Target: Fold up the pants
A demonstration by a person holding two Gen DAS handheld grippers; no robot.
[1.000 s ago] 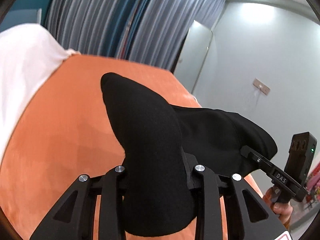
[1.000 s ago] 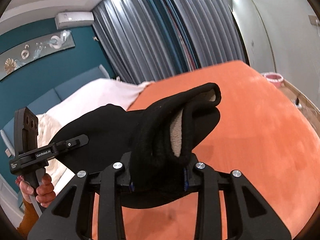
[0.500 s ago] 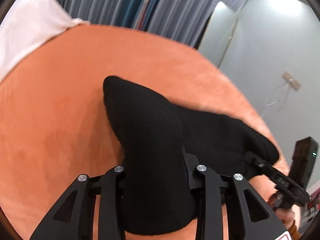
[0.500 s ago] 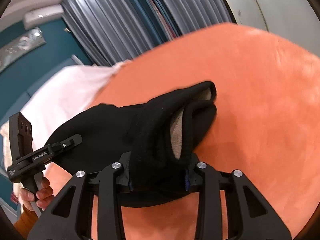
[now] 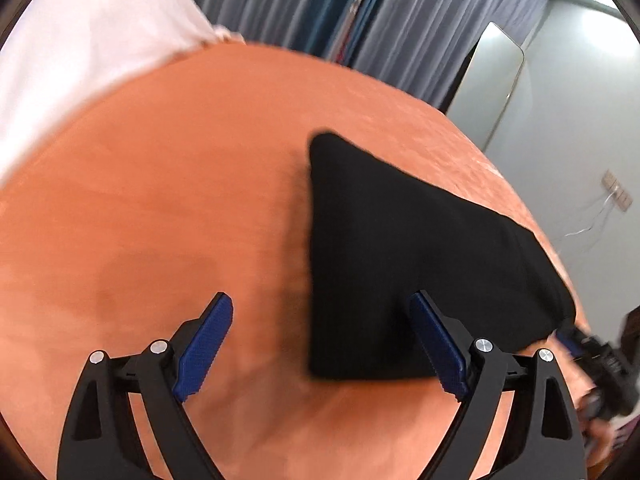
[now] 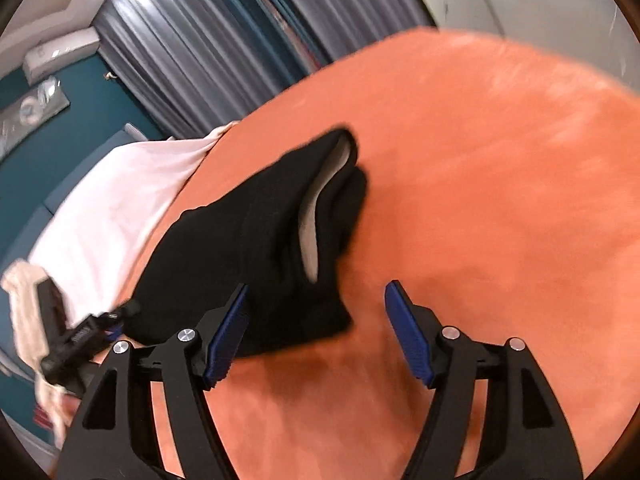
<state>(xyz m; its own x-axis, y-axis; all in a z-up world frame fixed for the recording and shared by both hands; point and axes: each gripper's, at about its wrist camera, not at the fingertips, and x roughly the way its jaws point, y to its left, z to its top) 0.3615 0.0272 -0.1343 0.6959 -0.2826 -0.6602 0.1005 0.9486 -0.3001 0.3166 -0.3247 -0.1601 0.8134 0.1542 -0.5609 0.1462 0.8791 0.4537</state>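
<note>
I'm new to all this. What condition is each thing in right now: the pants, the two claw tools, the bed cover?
black pants: folded, lying on the cover, released.
left gripper: jaws opening, pads off the cloth.
right gripper: jaws opening, holding nothing.
orange bed cover: spread flat.
white bedding: lying beyond the cover.

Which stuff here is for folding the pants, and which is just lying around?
For the job:
black pants
left gripper, opening
right gripper, opening
orange bedspread

Just there:
white sheet
grey curtains
mirror
</note>
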